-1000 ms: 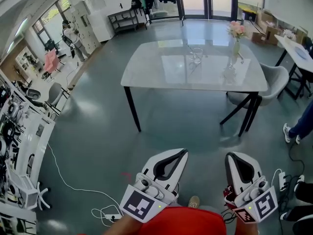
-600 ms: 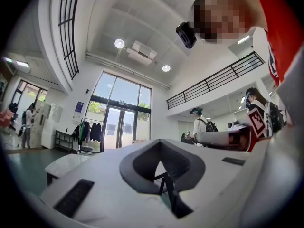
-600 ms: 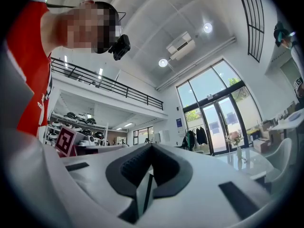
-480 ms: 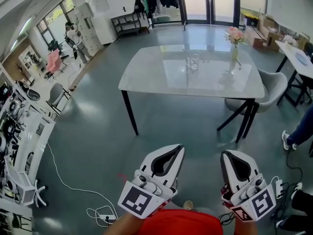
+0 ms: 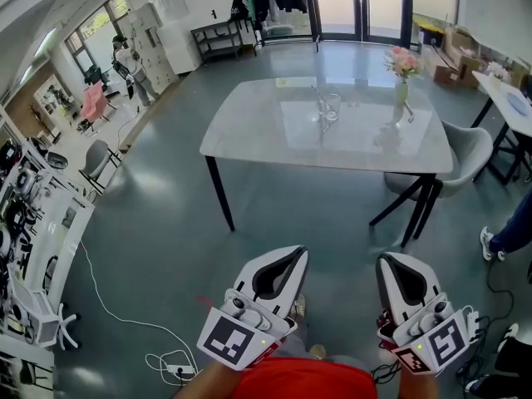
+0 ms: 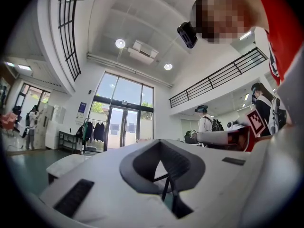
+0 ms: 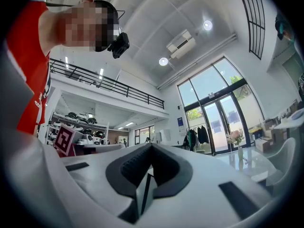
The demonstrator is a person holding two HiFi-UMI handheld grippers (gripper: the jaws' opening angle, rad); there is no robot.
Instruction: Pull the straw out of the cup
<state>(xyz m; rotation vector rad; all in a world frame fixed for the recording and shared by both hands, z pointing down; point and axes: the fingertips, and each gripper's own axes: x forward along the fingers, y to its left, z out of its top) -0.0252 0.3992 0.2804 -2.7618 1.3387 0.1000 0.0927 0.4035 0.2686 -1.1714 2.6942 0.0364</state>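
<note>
Against a second back: head view shifted a little. Table (image 5: pixel 249 127) a touch lower and further left in frame, cup (image 5: pixel 330 106) down with it. Against half a second back: almost no shift. Both grippers low in frame as before, side by side, pointing toward the table, jaws closed as tightly as earlier.

Left gripper (image 5: pixel 297 253): jaws pressed together, nothing between, nothing held. Right gripper (image 5: pixel 387 262): jaws likewise closed along one line, empty.

Cup: clear glass, upright on the far half of the table, well apart from both grippers. Straw (image 5: pixel 317 95): thin, standing in the cup, top leaning left over the rim. Vase of pink flowers (image 5: pixel 402 80) to the cup's right, apart from it. Grey chair (image 5: pixel 467 144) at the table's right end.

Writing: none readable. Black-and-white square marker on each gripper's cube (image 5: pixel 230 340), pattern only. Blue sign (image 6: pixel 82 109) beside the glass doors, too small to read. White lettering on the red shirt (image 7: pixel 31 70) at the frame edge of the right gripper view, cut off, illegible.
</note>
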